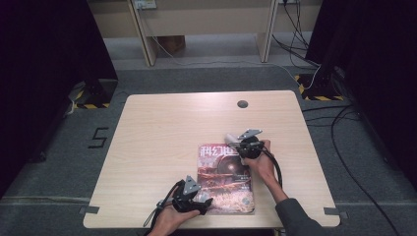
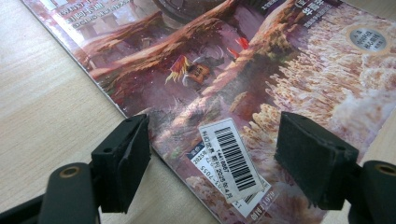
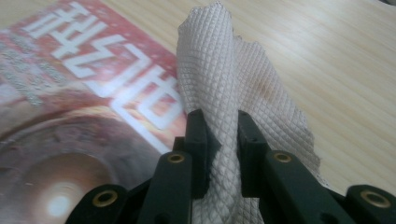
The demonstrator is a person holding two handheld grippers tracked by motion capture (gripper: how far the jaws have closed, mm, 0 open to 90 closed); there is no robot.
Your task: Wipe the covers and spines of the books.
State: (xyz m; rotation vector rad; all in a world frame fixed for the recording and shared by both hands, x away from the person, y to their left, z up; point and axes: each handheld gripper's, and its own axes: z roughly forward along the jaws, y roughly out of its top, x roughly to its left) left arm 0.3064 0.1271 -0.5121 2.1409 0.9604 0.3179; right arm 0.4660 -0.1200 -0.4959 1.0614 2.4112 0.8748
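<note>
**Ana:** While the magazine (image 1: pixel 225 178) lies flat on the wooden table (image 1: pixel 162 128), a little right of centre in the lower half of the high view, where do the two grippers sit?

**Ben:** The left gripper (image 1: pixel 199 206) is at the magazine's lower left corner, near the bottom edge of the frame. The right gripper (image 1: pixel 242 146) is at the magazine's upper right corner, just above the middle of the picture.

**Ana:** How do the left one's jaws stand?

**Ben:** Wide apart. In the left gripper view (image 2: pixel 212 161) they rise from the bottom at either side of the cover's corner, with the white barcode sticker (image 2: pixel 229 158) between them. The left pad sits right at the cover's edge and the right pad over the pale printed part. I cannot tell whether either pad touches the paper, but nothing is pinched.

**Ana:** And the right one?

**Ben:** Clamped on a white cloth (image 3: pixel 224 88). In the right gripper view (image 3: pixel 223 140) the two pads squeeze a bunched fold of diamond-patterned fabric, which stands up through the centre of the frame. The magazine's red cover with large white characters fills the left of that frame and bare table the right.

**Ana:** Does the cloth appear from above?

**Ben:** Yes, as a small pale bit (image 1: pixel 231 138) at the right gripper's tip, at the magazine's top edge.
</note>
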